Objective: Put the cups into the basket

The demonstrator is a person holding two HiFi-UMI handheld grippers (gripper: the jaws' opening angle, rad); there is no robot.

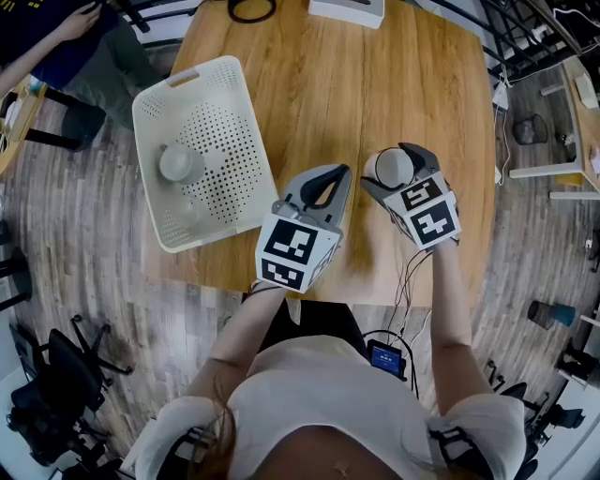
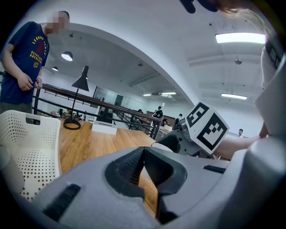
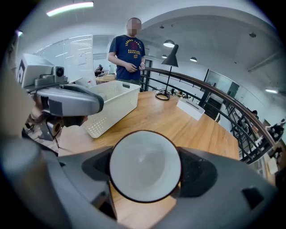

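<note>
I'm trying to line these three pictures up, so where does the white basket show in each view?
Head view: the white basket sits upper left, on the wooden table.
Left gripper view: at the far left edge, partly cut off.
Right gripper view: left of centre, beyond the cup.
Shared landmark: the white box at the table's far end shows in all three.
</note>
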